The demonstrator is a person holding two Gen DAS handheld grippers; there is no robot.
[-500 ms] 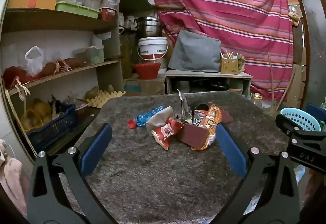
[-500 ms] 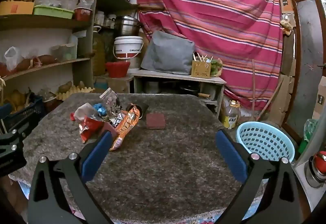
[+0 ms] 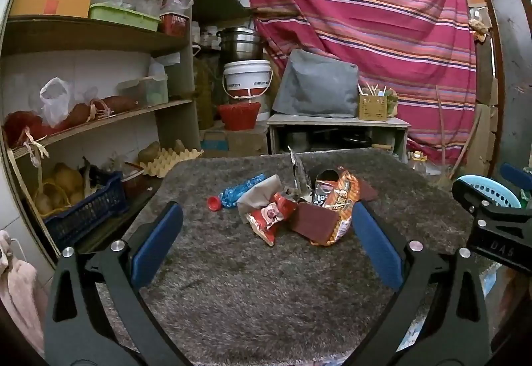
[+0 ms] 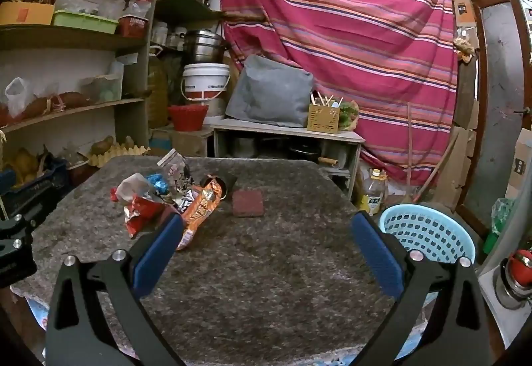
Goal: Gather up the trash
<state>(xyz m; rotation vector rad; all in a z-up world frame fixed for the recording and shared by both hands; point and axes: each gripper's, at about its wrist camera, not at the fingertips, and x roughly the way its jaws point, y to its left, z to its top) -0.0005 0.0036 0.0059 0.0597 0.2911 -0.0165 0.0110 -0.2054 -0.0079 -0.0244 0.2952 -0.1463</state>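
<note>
A heap of trash lies on the grey carpeted table (image 3: 266, 293): a red snack wrapper (image 3: 269, 216), an orange snack bag (image 3: 339, 203), a dark red packet (image 3: 314, 221), a crushed blue bottle (image 3: 239, 189) with a red cap (image 3: 213, 202), and a dark cup (image 3: 327, 175). In the right wrist view the same red wrapper (image 4: 141, 211) and orange bag (image 4: 201, 204) sit left of a flat red square (image 4: 247, 203). My left gripper (image 3: 266, 243) hangs open just short of the heap. My right gripper (image 4: 266, 244) is open over bare carpet.
A light blue basket (image 4: 429, 233) stands off the table's right edge, also seen as a blue basket (image 3: 488, 191) in the left wrist view. Shelves (image 3: 99, 120) crowd the left side. A low bench (image 4: 286, 130) and striped cloth (image 4: 349, 33) stand behind.
</note>
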